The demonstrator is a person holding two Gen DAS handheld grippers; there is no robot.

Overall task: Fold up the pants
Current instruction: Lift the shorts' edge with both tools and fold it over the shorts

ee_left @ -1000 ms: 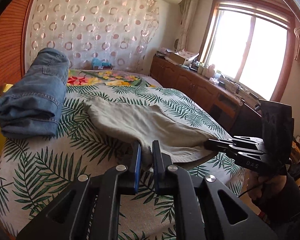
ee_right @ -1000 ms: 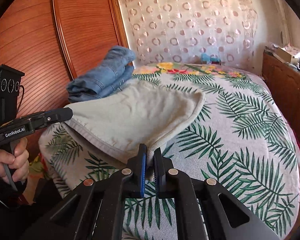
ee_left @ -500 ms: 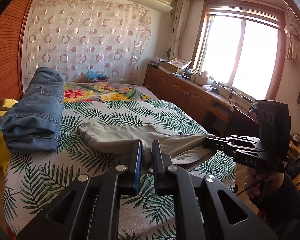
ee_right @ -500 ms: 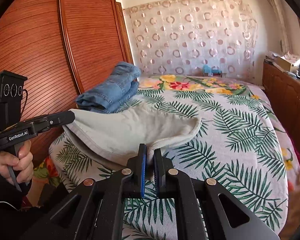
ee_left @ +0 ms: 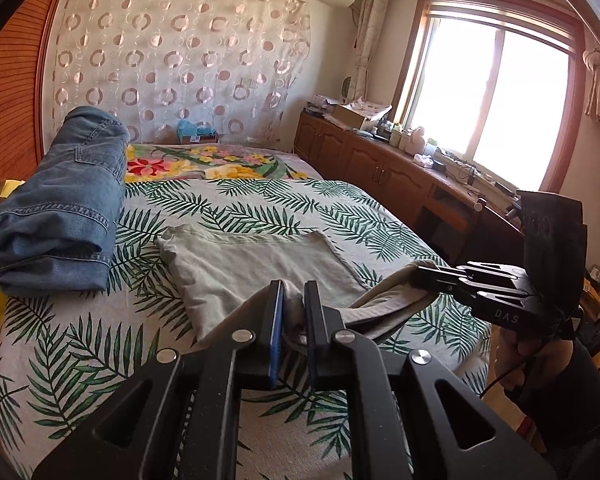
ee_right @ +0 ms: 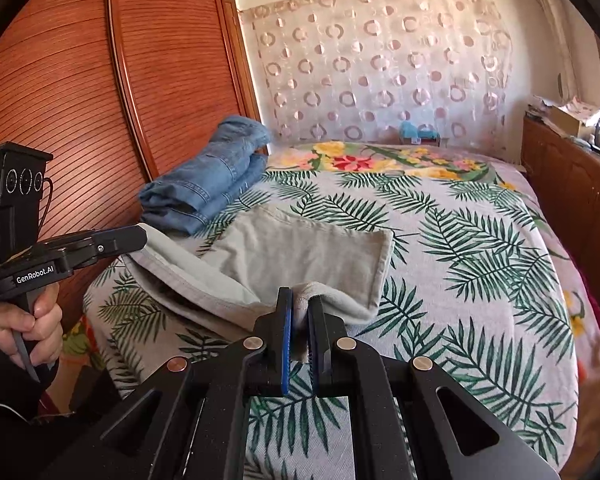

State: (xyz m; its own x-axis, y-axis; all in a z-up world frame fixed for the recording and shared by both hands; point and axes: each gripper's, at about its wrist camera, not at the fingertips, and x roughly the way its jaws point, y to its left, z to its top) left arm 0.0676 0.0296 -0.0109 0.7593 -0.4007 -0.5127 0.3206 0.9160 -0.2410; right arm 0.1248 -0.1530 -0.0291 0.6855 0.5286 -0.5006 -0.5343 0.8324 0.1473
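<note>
Two grippers are pinching the near edge of the grey pants (ee_left: 256, 264), one at each corner: the left gripper (ee_left: 293, 304) is clamping a bunched corner between nearly closed fingers, and the right gripper (ee_right: 300, 312) is doing the same at the other end. A second ago the cloth was billowing up in a raised hump between them; now its far part is lying flat and squarish on the palm-leaf bedspread (ee_left: 80, 344), while the held edge is hanging raised just above the mattress near the foot of the bed. To my eye that means the pants are laid out with one fold settled, and the person is getting ready to carry the pinched edge over the flat part for the next fold.

Beside the pants, towards the wardrobe (ee_right: 100, 100), a folded pair of blue jeans (ee_left: 60, 208) is sitting close to the grey cloth's far left corner but apart from it. I judge that the fold must land short of that stack. Along the window side a low wooden cabinet (ee_left: 380, 168) is standing with clutter on top, well clear of the work
</note>
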